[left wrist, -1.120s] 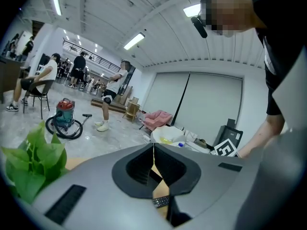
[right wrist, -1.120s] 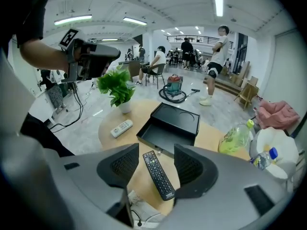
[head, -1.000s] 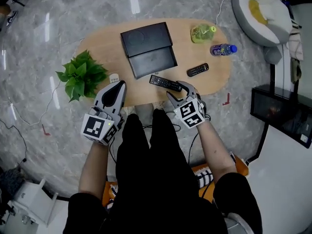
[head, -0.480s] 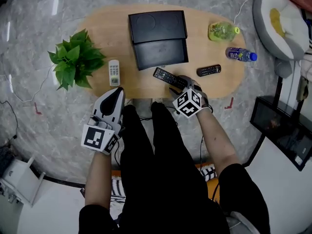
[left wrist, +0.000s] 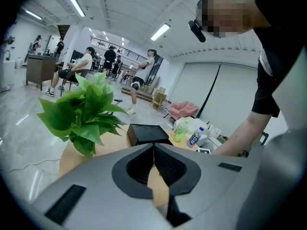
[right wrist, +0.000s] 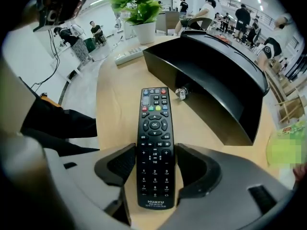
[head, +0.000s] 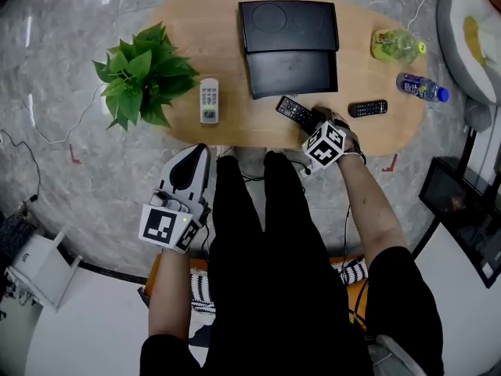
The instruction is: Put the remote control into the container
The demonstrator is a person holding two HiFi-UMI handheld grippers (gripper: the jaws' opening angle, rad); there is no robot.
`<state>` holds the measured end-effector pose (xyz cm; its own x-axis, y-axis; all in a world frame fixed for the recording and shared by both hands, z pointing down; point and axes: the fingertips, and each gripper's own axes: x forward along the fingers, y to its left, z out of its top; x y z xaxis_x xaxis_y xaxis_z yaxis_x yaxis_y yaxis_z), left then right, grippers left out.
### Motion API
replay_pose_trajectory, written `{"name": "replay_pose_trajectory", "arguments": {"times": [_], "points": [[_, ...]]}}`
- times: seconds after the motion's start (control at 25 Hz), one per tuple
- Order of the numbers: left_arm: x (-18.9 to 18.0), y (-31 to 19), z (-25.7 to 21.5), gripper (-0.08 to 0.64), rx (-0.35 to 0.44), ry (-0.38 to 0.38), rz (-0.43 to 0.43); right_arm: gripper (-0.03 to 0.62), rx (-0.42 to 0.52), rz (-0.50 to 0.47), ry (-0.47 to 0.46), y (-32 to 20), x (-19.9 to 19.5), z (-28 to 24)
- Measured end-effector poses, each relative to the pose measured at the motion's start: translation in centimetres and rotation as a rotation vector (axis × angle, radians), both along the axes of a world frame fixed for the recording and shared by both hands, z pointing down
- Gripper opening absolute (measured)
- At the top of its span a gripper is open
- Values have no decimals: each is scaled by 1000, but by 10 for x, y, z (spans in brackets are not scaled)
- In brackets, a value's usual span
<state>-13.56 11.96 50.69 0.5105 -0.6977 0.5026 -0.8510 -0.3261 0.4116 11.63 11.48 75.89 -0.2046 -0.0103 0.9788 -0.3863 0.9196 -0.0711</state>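
Observation:
A long black remote control (head: 294, 111) lies on the oval wooden table (head: 227, 128), just in front of the black container (head: 289, 45). My right gripper (head: 312, 120) points steeply down over the remote's near end. In the right gripper view its jaws straddle the remote (right wrist: 154, 128) with thin gaps on both sides; they have just been opening, and the right gripper (right wrist: 154, 152) is open. The container (right wrist: 211, 75) stands just beyond. My left gripper (head: 196, 150) hangs shut and empty off the table's near edge; in its own view the left gripper (left wrist: 153, 150) faces the table.
A white remote (head: 208, 100) lies beside a potted plant (head: 145, 73) on the table's left. A small black remote (head: 367, 108), a green bottle (head: 395, 45) and a blue-capped bottle (head: 421, 88) sit at the right end. The person's dark-clothed legs fill the foreground.
My right gripper has come down over the black remote's near end and now straddles it. The left gripper has sunk lower, clear of the table edge.

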Motion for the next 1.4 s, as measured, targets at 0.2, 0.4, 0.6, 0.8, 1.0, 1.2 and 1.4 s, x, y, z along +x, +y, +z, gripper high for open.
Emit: {"name": "replay_pose_trajectory", "arguments": {"times": [0.2, 0.4, 0.6, 0.8, 1.0, 1.2, 1.4], "points": [[-12, 1, -4, 8, -9, -9, 9, 261, -30, -7, 20, -3, 1, 0], [-18, -4, -19, 8, 9, -46, 51, 252, -58, 10, 142, -7, -5, 2], [-16, -10, -49, 8, 42, -28, 88, 247, -9, 28, 185, -1, -8, -13], [-28, -21, -75, 8, 81, -18, 112, 247, 64, 45, 144, 0, -16, -59], [-38, -37, -99, 8, 115, 8, 128, 247, 140, -6, 152, -16, -21, -106], [-51, -50, -107, 8, 156, 33, 162, 247, 191, -87, 170, -43, -35, -128], [-59, -57, -99, 8, 160, -7, 196, 247, 220, -160, 183, -70, -51, -122]]}}
